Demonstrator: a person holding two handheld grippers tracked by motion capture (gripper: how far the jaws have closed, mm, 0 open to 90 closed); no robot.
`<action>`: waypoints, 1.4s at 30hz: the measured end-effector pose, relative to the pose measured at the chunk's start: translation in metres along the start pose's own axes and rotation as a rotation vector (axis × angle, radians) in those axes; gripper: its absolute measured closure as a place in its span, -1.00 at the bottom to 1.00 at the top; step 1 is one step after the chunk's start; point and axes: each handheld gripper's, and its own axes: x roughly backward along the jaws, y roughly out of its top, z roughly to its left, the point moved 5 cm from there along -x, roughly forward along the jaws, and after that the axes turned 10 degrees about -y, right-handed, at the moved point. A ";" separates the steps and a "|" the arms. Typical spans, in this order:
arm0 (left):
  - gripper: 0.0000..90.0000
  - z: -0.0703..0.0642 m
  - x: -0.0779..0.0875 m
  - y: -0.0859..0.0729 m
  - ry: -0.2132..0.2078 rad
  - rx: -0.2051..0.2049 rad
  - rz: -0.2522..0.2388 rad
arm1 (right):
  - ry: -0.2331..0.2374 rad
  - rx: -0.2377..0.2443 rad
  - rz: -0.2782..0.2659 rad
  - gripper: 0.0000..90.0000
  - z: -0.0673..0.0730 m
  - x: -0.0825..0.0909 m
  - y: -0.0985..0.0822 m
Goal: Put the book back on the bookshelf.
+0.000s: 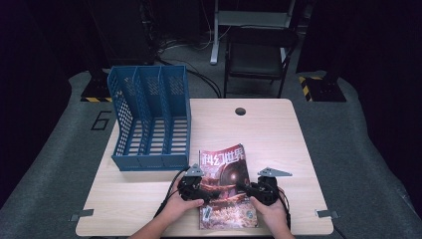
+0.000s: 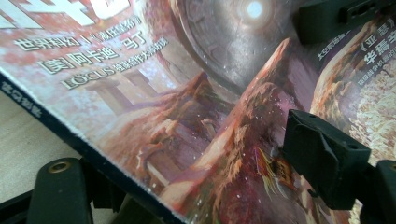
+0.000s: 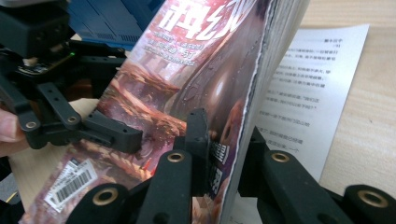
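While the blue file rack (image 1: 152,119) stands at the far left of the surface (image 1: 278,134), the magazine (image 1: 226,184) lies just right of it at the near edge, cover up. The left hand-held gripper (image 1: 211,191) straddles the magazine's left edge, one jaw over the cover and one under it, not visibly pressing. The right hand-held gripper (image 3: 224,161) clamps the cover and a sheaf of pages at the right edge, lifted off a printed page (image 3: 313,84).

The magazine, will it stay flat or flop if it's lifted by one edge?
Probably floppy: the magazine is thin, its pages already fanning apart at the right hand-held gripper. The glossy cover may slip. It looks light.
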 end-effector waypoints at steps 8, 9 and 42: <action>-0.24 -0.001 0.000 -0.001 0.068 -0.046 0.028 | -0.020 -0.083 0.138 0.31 -0.016 -0.004 -0.009; -0.24 -0.001 0.000 -0.001 0.068 -0.046 0.028 | -0.016 -0.096 0.156 0.26 -0.018 -0.004 -0.011; 0.21 0.001 0.014 0.006 0.059 -0.027 0.016 | 0.107 -0.138 0.271 0.74 -0.030 0.011 -0.016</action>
